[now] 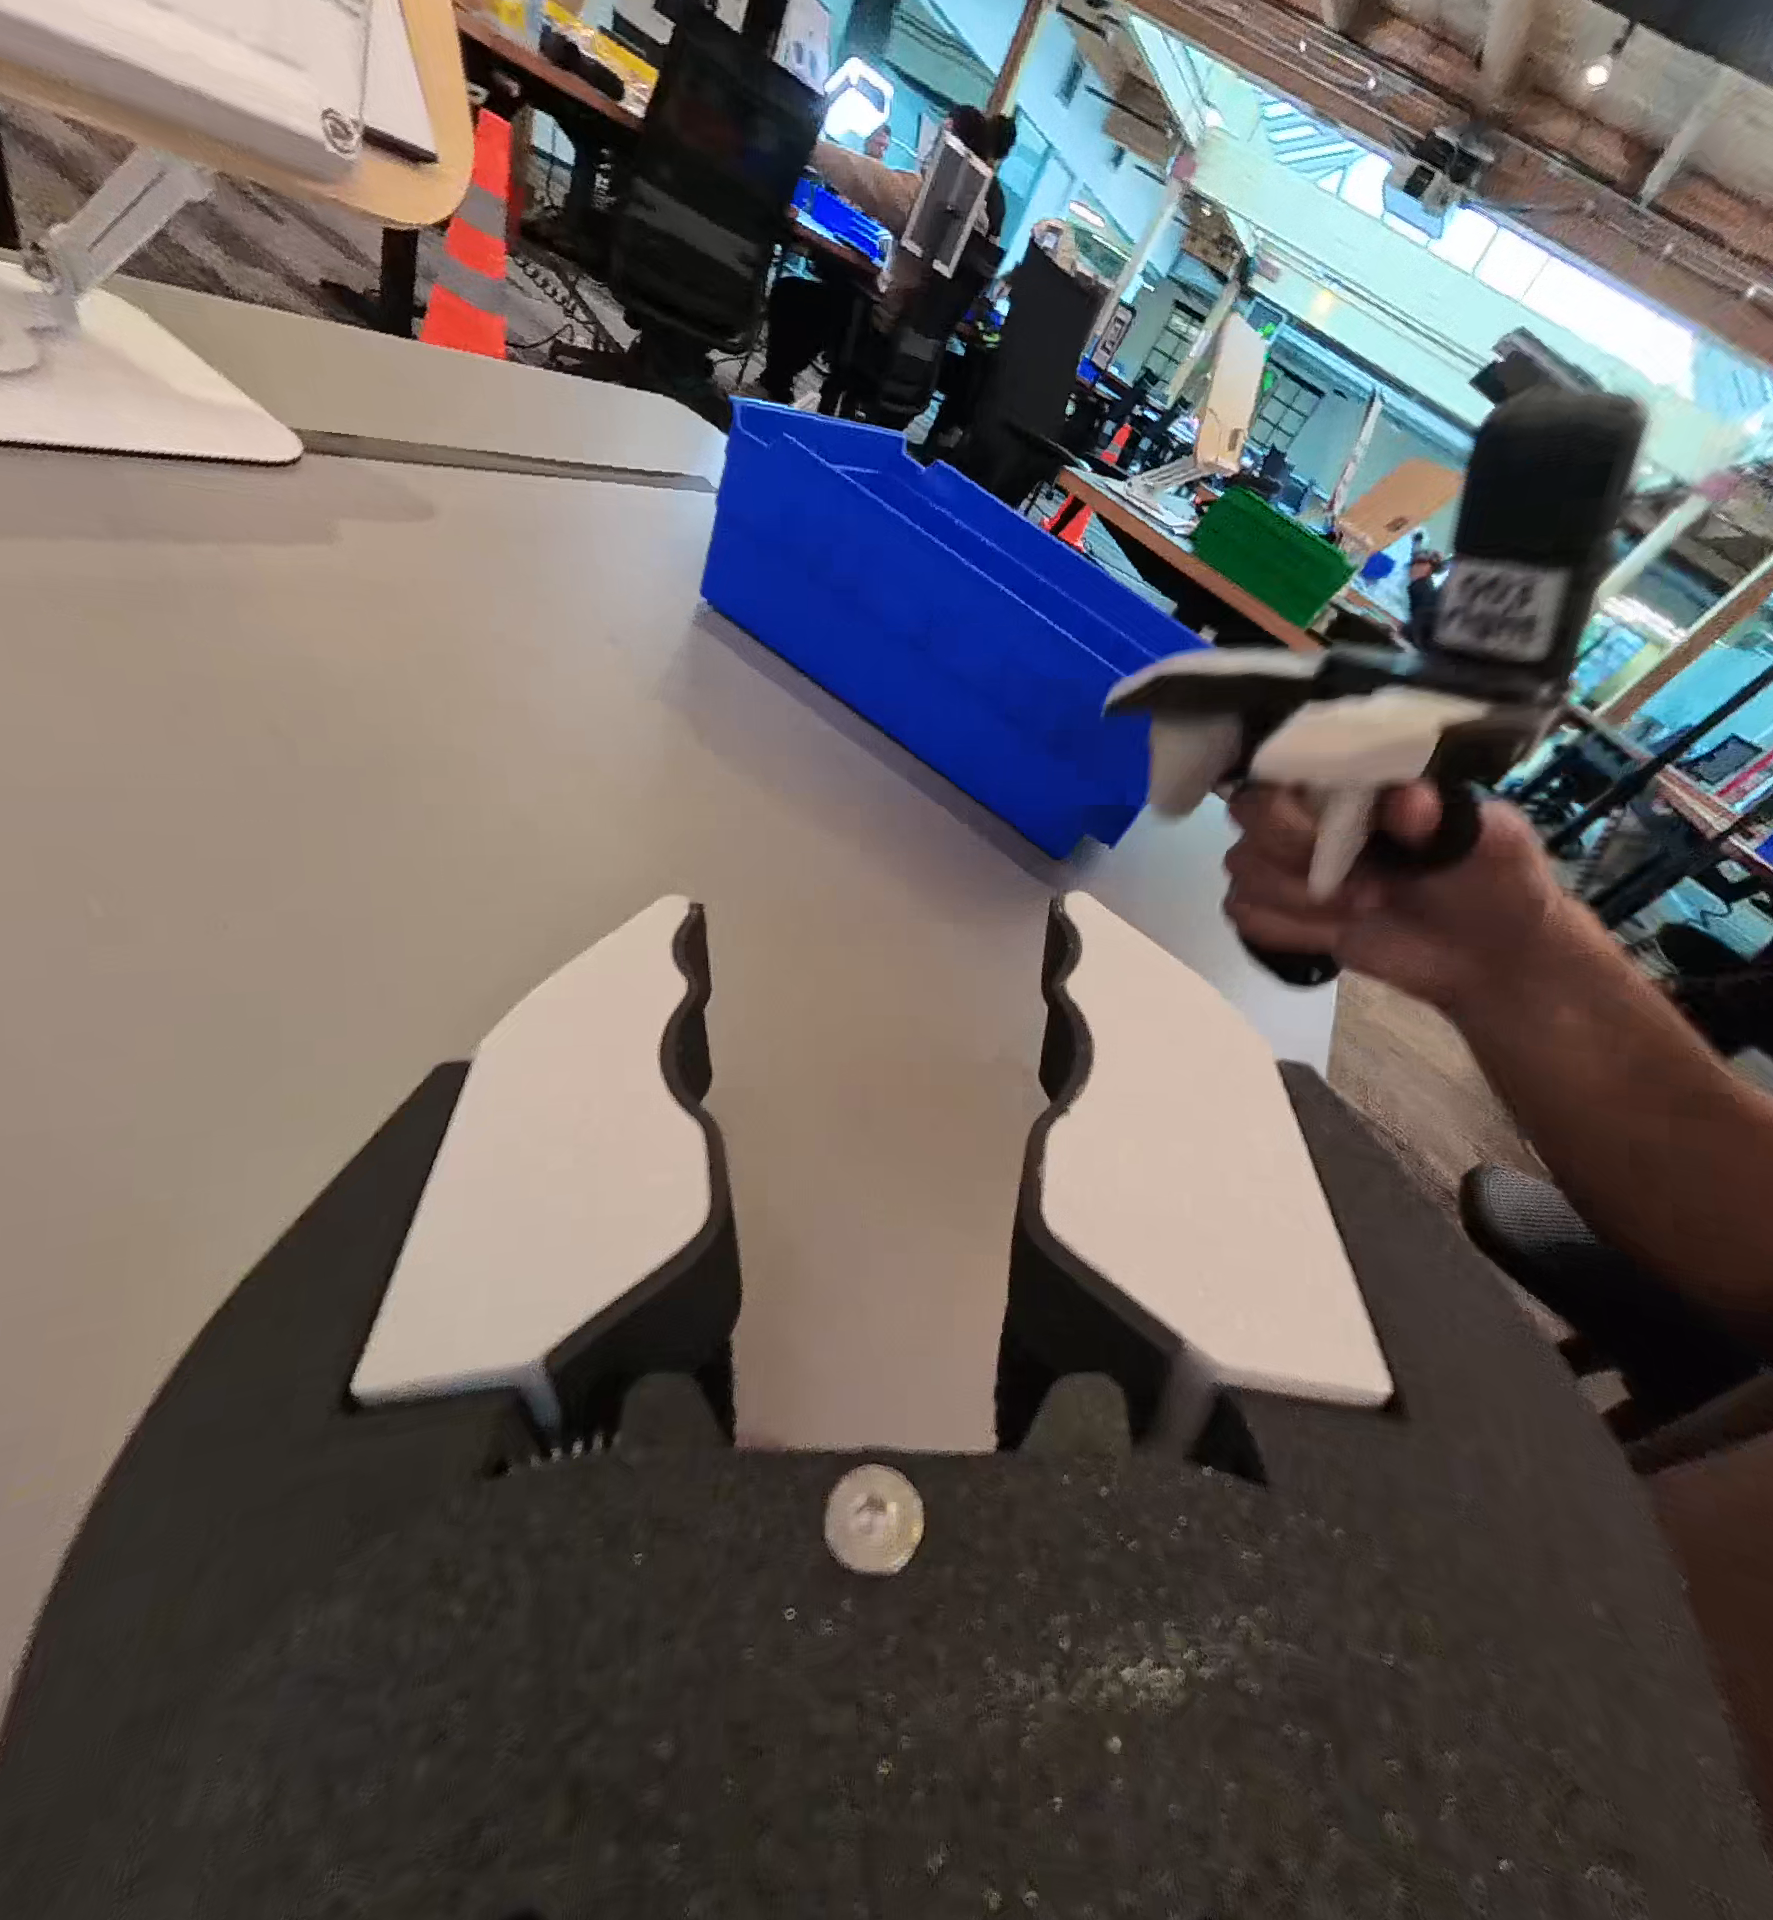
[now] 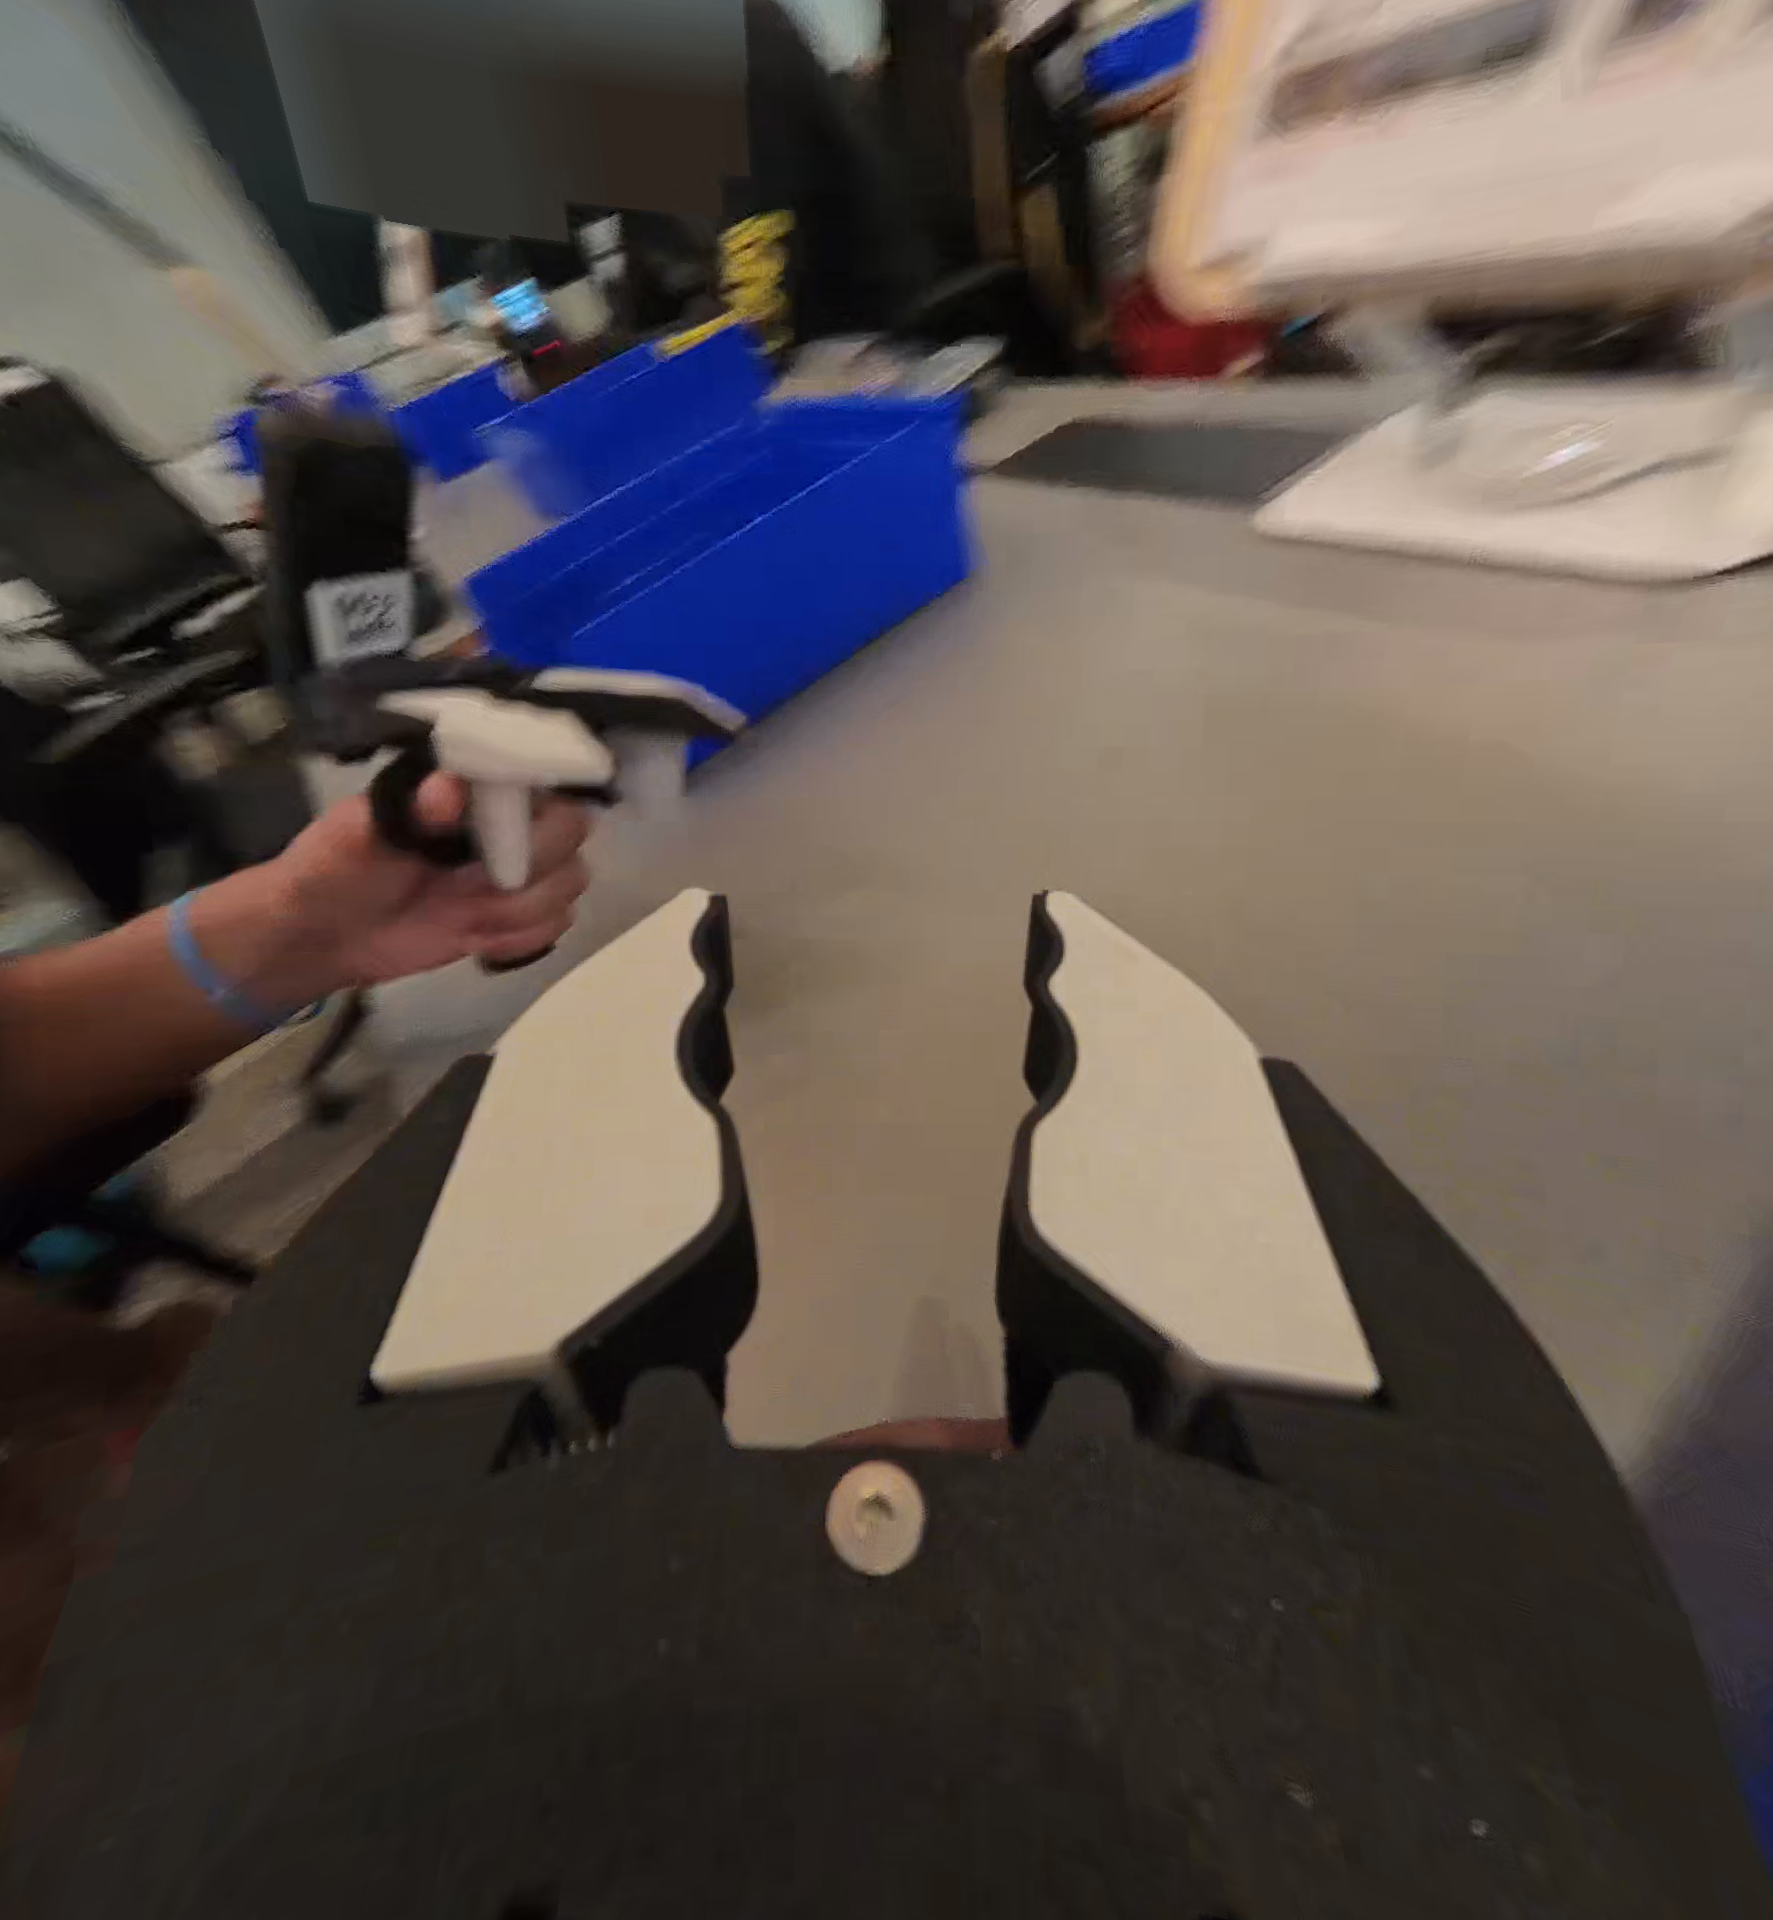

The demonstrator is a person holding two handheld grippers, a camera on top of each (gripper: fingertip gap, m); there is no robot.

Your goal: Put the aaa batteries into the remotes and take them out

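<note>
Ahead of both tongs, left and right, each wide and empty, sits a blue bin on the bench; no remotes or batteries are visible, so nothing appears started.

A: Where does the storage bin sit?
B: On the table, near its far right edge, ahead of the left gripper.
A: And the right gripper?
B: Held above the table's right edge, just beside the bin. A stand base lies far left.
</note>
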